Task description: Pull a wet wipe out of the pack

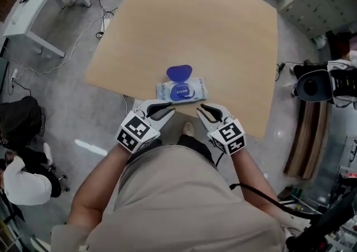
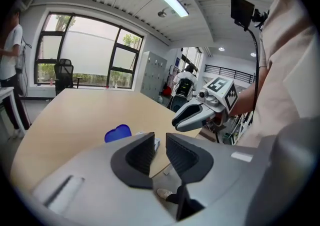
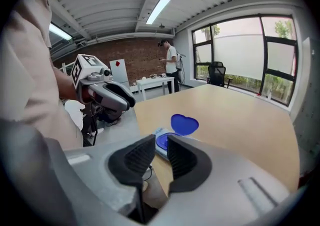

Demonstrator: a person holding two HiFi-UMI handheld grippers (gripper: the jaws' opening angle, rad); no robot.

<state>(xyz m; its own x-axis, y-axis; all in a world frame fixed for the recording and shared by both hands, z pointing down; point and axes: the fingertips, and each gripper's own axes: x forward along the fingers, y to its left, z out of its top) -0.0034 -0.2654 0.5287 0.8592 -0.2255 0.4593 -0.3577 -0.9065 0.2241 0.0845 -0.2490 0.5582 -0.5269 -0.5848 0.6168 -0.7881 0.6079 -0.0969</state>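
Centrally, flat on table [image 1: 223, 33], close to its near edge: pack [image 1: 181, 90], blue lid [image 1: 179, 72] swung open toward the far side, round blue opening uncovered.

At that near edge, just short of the pack's left corner and not touching it: left gripper [image 1: 165, 109]. Fingers [image 2: 141, 154] narrowly apart, gripping nothing; a sliver of pack seen beyond the gap in the left gripper view.

Mirrored by the pack's right corner, likewise clear of it: right gripper [image 1: 204, 109]. Fingers [image 3: 182, 157] set with a slim gap, empty; pack and lid in line beyond them.

Both sets of tips angled inward toward each other, close to the person's body.

Off the table, far left on grey floor: white desk [image 1: 33, 5], with a loose cable [image 1: 83, 33] trailing beside it.
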